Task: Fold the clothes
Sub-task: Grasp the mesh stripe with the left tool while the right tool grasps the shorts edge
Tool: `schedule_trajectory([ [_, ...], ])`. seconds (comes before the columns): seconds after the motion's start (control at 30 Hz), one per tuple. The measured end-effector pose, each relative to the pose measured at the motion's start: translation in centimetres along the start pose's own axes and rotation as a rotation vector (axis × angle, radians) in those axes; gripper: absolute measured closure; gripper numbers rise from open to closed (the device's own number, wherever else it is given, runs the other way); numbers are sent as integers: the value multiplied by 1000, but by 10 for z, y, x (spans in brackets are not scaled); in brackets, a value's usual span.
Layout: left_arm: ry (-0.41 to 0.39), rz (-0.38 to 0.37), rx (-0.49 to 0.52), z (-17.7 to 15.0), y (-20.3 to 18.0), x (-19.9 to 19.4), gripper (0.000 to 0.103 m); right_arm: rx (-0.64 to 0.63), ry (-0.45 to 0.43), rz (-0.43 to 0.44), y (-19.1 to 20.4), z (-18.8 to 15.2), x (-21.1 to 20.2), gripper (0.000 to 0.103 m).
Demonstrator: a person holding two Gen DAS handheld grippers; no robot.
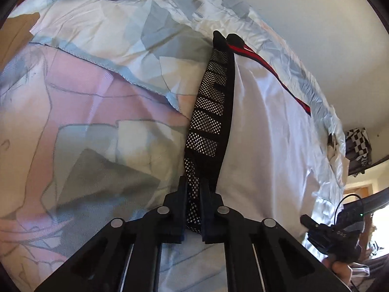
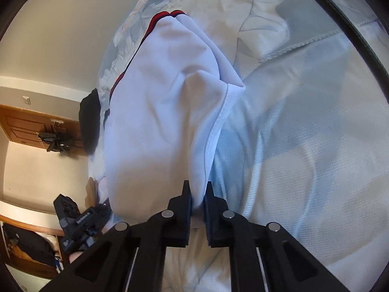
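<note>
Both grippers clamped on one white garment, held over the bed.

Left wrist: left gripper (image 1: pixel 193 189) pinched shut on the black mesh panel (image 1: pixel 211 112) of the white garment (image 1: pixel 262 131); panel's long axis runs straight away from the fingers, bedspread (image 1: pixel 97 77) behind. Right wrist: right gripper (image 2: pixel 197 196) closed on a bunched fold near the hem (image 2: pixel 214 126); cloth extends forward and left. Neither hand is nearer; judged mid-fold.

Our left gripper (image 1: pixel 193 189) & right gripper (image 2: pixel 198 193): matte black plastic w/ round silver pins. Bare skin shows at our right hand (image 1: pixel 340 269).
</note>
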State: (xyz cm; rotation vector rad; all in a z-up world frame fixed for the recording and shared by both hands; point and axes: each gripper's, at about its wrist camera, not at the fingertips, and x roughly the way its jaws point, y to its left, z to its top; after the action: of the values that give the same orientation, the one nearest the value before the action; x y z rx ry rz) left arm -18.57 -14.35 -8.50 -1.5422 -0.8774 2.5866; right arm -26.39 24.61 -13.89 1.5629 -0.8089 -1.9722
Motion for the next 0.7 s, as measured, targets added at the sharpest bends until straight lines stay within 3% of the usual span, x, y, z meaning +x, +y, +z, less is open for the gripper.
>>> schedule_trajectory([
  [0.2, -57, 58, 31, 1, -6, -10, 97, -15, -13, -31, -2, 3, -7, 98],
  [0.37, -57, 110, 89, -1, -13, -9, 97, -16, -20, -55, -3, 5, -7, 98],
  [0.5, -53, 103, 92, 0, -13, -12, 97, -18, -48, -86, -6, 8, -18, 99],
  [0.57, -45, 53, 52, 0, -8, -11, 98, -33, -47, -85, -5, 7, -18, 99],
  [0.63, -17, -36, -33, -2, 2, -12, 97, -35, -32, -44, -3, 4, -18, 91],
  [0.67, -8, -70, -75, -5, 9, -15, 95, -38, -27, -27, -2, 2, -19, 72],
  [0.7, -1, -96, -106, -7, 14, -17, 92, -41, -25, -20, -1, 1, -20, 60],
])
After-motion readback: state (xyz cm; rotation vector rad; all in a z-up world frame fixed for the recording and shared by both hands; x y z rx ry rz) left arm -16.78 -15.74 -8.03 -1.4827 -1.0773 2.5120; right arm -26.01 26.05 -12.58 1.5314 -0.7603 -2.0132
